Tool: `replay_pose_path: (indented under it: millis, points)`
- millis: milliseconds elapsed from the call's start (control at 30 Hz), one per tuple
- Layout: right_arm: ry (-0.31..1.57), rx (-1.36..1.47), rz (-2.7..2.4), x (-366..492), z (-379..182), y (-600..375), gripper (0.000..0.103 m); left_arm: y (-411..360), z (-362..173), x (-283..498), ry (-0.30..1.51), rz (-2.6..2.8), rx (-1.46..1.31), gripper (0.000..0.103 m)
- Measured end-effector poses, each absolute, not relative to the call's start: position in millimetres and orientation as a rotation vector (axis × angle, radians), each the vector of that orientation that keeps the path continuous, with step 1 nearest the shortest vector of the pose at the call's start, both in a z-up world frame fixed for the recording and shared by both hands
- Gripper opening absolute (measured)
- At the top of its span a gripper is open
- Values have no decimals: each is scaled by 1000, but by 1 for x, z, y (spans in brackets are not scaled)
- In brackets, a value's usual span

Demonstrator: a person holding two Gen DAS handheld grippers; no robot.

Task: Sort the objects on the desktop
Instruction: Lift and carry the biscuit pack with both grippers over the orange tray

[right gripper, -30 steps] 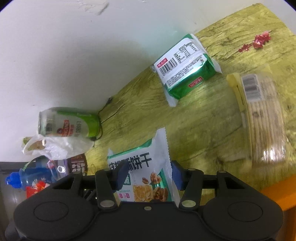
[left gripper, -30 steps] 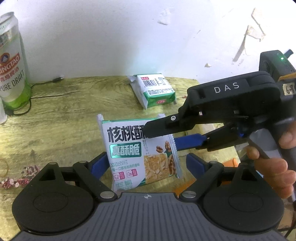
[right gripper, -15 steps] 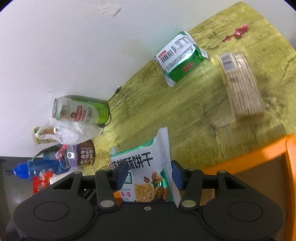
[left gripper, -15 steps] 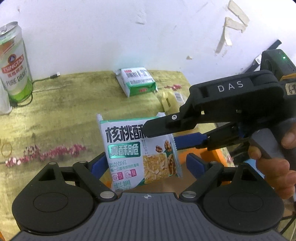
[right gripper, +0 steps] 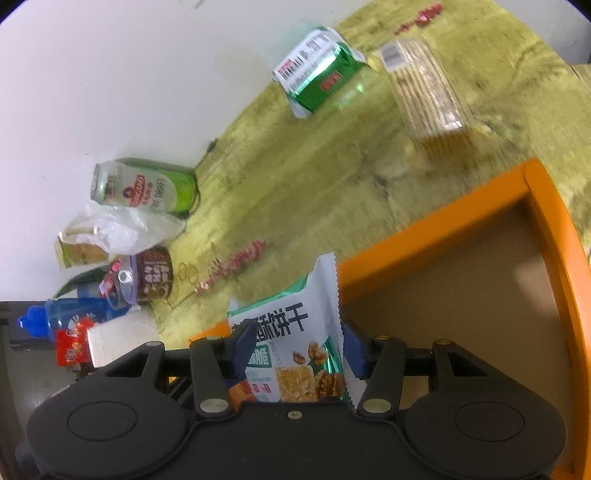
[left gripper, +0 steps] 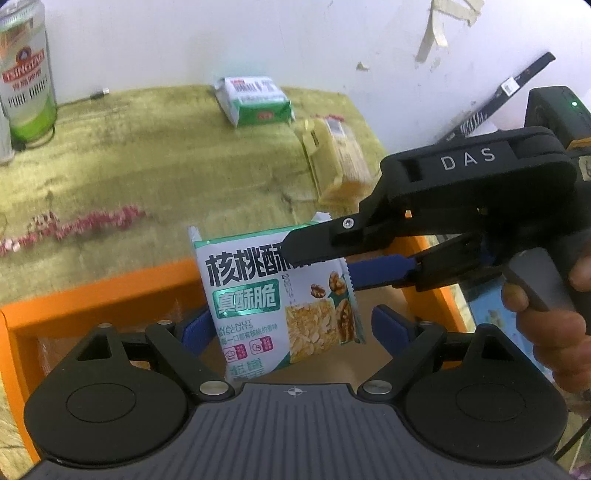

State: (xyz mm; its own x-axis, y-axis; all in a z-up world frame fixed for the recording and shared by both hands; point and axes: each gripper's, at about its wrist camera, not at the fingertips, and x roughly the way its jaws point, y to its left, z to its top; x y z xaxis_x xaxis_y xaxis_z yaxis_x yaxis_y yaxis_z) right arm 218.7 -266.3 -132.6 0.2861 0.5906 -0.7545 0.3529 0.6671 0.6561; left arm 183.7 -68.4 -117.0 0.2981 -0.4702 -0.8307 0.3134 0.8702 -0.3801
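"WALNUT BISCUITS" on snack packet (left gripper: 277, 302); "DAS" on right tongs (left gripper: 321, 254).

white wall (left gripper: 258, 37), peeling tape (left gripper: 439, 26), black cable (left gripper: 85, 98)

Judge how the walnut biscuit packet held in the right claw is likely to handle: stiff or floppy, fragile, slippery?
The walnut biscuit packet probably stays fairly stiff: gripped at one edge by the right claw, it hangs flat without drooping. Its glossy film looks slippery. The biscuits pictured on it suggest brittle contents, so a hard squeeze may crumble them.
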Motion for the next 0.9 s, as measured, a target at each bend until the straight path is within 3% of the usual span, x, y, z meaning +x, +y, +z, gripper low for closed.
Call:
replay_pose_path:
  millis: [900]
  points:
    - [1409,823,160,216,-186,-264,50,-92,-160,173,1245,-537,-15,91]
